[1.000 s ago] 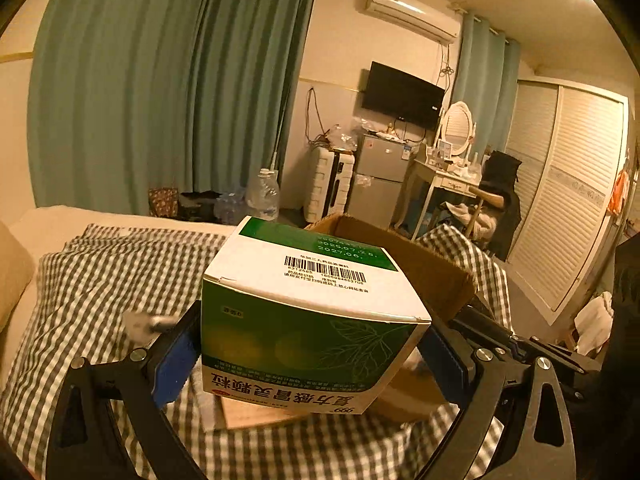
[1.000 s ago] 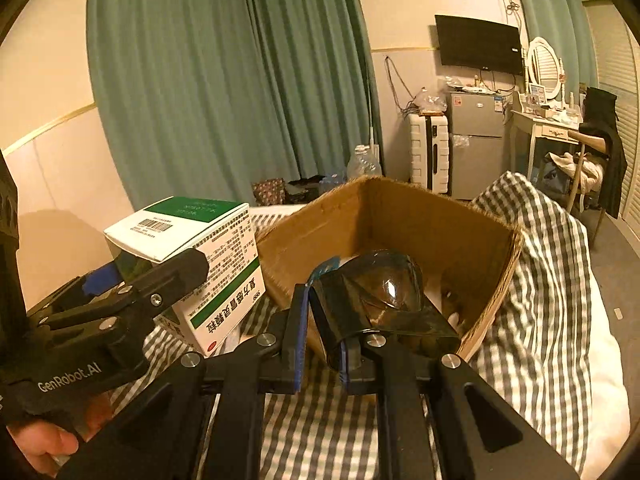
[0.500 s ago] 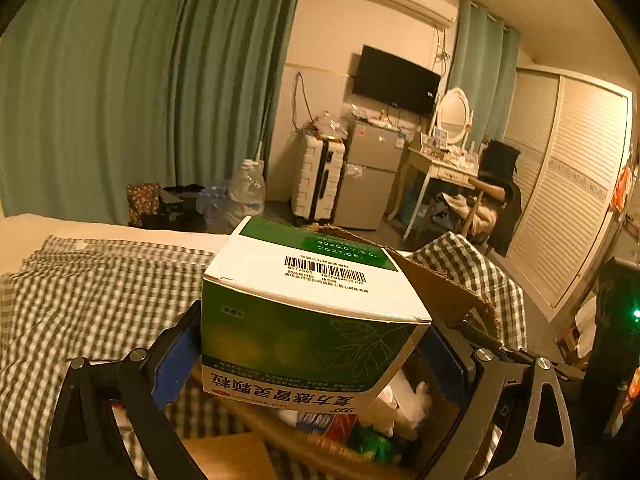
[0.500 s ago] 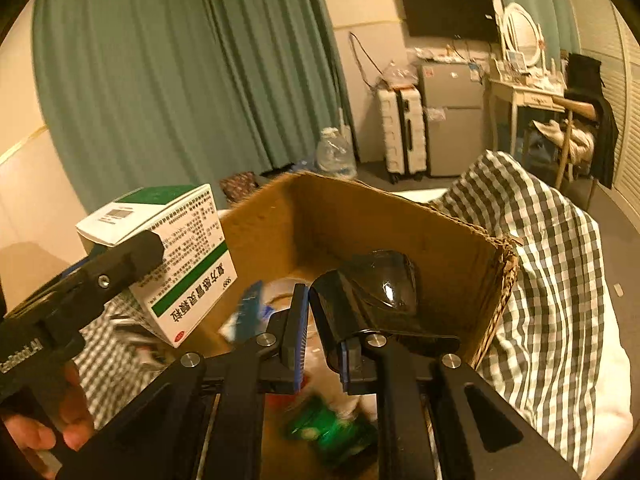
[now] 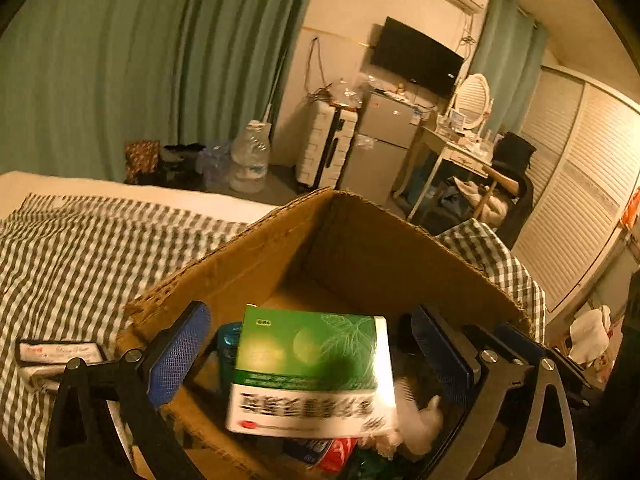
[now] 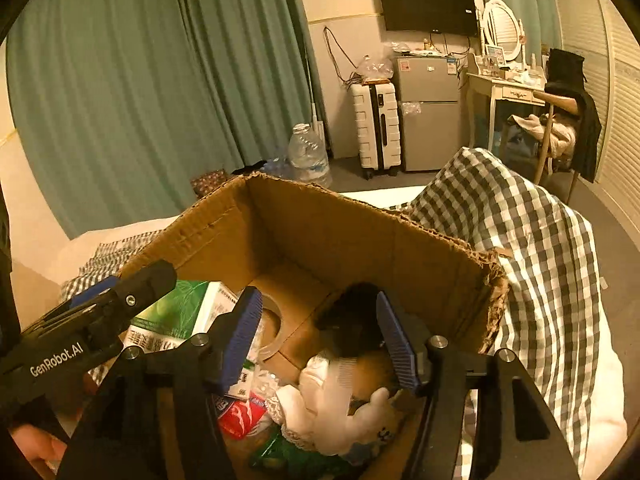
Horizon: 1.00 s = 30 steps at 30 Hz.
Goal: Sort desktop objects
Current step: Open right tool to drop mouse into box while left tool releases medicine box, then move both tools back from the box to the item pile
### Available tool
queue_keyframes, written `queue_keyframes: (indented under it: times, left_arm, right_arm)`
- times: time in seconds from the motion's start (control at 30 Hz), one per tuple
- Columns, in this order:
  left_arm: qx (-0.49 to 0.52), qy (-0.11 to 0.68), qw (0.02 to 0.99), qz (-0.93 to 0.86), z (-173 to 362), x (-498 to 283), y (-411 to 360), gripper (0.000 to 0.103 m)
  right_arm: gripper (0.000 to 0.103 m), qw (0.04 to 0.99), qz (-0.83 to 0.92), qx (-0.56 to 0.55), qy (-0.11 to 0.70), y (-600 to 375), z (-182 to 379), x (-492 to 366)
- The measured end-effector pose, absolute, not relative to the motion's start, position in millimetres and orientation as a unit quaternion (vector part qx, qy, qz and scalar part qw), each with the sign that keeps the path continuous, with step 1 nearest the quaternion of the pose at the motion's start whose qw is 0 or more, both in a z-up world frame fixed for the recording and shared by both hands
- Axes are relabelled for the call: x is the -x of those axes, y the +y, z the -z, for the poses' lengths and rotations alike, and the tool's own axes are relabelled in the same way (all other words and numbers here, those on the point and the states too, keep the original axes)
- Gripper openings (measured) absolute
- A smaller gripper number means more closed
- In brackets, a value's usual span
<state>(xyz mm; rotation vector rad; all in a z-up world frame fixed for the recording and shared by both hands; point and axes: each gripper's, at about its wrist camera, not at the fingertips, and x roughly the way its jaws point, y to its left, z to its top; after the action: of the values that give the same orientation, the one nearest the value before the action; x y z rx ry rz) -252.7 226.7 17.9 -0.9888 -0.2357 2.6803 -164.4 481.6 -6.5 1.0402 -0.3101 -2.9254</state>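
A brown cardboard box (image 5: 280, 256) sits on a checked bedspread and shows in the right wrist view (image 6: 420, 240) too. My left gripper (image 5: 312, 360) is open above the box. A green and white medicine box (image 5: 312, 372) lies loose between its fingers, blurred, inside the carton; it also shows in the right wrist view (image 6: 176, 316). My right gripper (image 6: 320, 344) is open over the carton. A dark glossy object (image 6: 352, 324) lies blurred below it, free of the pads, beside a white plush toy (image 6: 340, 412).
The carton also holds a tape roll (image 6: 268, 332), a red packet (image 6: 240, 416) and green wrappers. A flat pack (image 5: 60, 354) lies on the bedspread (image 5: 80, 248) left of the carton. A water jug, suitcase, fridge and dressing table stand behind.
Both grippers moved forward over the carton and opened. The medicine box dropped out of the left gripper into the carton. The dark object dropped out of the right gripper.
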Motion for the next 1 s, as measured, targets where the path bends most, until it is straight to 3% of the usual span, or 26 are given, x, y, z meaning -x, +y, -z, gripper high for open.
queue_keyframes:
  times: [0.5, 0.67, 0.9, 1.0]
  left_arm:
    - [0.289, -0.040, 0.127, -0.948, -88.4, 168.5, 162.6, 0.103]
    - [0.276, -0.031, 0.114, -0.954, -106.6, 133.9, 129.4, 0.103]
    - [0.274, -0.002, 0.078, -0.959, -102.6, 103.5, 77.1, 0.103]
    - [0.276, 0.009, 0.058, -0.959, -86.9, 93.0, 52.4, 0.103]
  right_arm:
    - [0.061, 0.013, 0.941, -0.330, -0.072, 445.9, -31.2, 88.4]
    - [0.066, 0.034, 0.945, -0.320, -0.054, 418.0, -48.8, 61.0]
    - [0.067, 0.062, 0.942, -0.325, -0.044, 378.5, -47.4, 41.3]
    - [0.076, 0.079, 0.941, -0.326, -0.040, 361.4, -39.6, 36.3]
